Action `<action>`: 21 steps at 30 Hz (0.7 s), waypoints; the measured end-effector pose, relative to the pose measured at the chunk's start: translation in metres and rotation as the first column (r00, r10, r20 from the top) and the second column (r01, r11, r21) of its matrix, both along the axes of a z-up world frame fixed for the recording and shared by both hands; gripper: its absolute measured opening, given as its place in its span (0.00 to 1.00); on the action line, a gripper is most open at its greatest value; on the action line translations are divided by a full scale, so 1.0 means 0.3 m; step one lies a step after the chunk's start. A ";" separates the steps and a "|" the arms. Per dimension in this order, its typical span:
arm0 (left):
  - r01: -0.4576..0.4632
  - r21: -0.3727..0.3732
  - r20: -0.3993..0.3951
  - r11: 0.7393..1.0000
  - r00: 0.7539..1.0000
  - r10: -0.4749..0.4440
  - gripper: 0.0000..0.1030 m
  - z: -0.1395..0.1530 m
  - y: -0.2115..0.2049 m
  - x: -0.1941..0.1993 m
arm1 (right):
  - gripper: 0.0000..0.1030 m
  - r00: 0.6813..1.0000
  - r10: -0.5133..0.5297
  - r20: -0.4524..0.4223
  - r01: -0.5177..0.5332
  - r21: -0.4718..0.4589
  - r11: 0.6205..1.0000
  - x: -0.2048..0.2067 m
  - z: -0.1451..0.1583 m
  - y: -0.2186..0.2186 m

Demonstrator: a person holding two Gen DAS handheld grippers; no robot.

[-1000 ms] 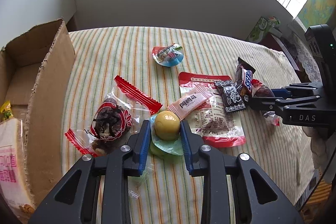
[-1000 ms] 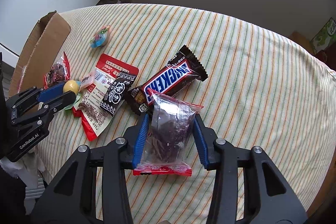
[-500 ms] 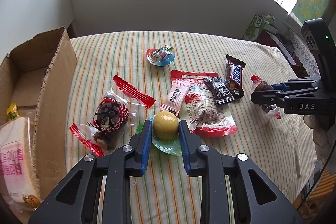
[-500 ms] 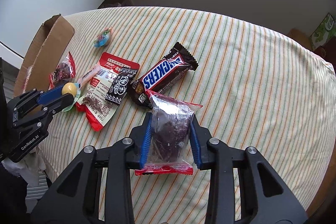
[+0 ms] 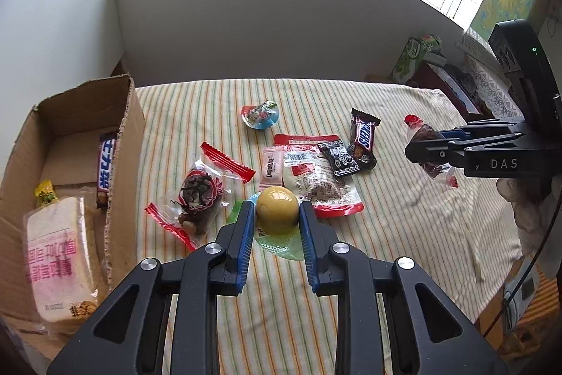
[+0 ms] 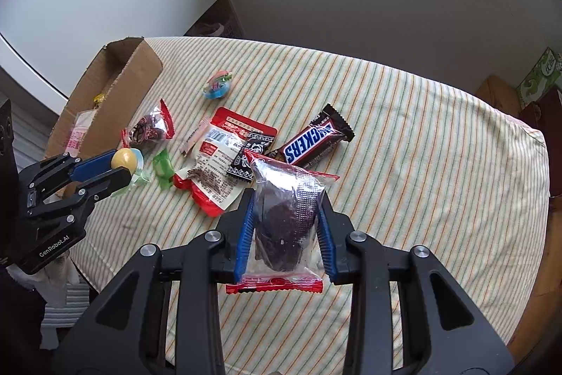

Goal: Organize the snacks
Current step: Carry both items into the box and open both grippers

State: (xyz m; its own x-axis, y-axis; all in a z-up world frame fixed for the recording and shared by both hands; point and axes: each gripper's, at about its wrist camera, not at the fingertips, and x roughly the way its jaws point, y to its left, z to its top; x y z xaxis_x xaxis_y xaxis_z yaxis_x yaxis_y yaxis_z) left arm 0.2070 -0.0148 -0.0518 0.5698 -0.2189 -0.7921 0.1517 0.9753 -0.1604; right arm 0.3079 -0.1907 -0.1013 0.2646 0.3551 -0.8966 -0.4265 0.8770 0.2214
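Snacks: only the left view shows the boxed bread [image 5: 59, 255]; both jaws grip packets.

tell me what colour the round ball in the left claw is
Yellow round ball, clearest in the left wrist view.

You've got a table under a striped cloth [image 5: 386, 234] carrying everything. Open cardboard box [image 5: 130, 143] sits at its left edge. On the cloth: round blue-and-red candy [image 5: 260, 116] toward the far side, clear red-edged bag of dark snacks [image 5: 200, 195] near the box, pink sachet [image 5: 272, 164] touching the big red pouch [image 5: 316, 178], small black packet [image 5: 339, 159] overlapping that pouch, Snickers bar [image 5: 363, 139] just beside it. Small green wrapper [image 6: 163, 167] lies near the pouch's lower end.
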 end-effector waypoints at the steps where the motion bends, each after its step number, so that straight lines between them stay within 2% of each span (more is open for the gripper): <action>1: -0.005 0.001 0.006 1.000 1.000 0.005 0.23 0.011 0.017 -0.004 | 0.33 1.000 0.004 0.007 -0.004 0.007 1.000 -0.001 0.016 0.013; 10: -0.093 0.043 0.050 0.995 0.995 0.091 0.23 0.089 0.216 -0.039 | 0.33 0.993 0.089 0.079 -0.094 0.062 0.994 0.010 0.153 0.234; 21: -0.203 0.064 0.060 0.977 0.978 0.200 0.23 0.102 0.460 -0.106 | 0.33 0.967 0.226 0.114 -0.236 0.076 0.969 0.001 0.224 0.606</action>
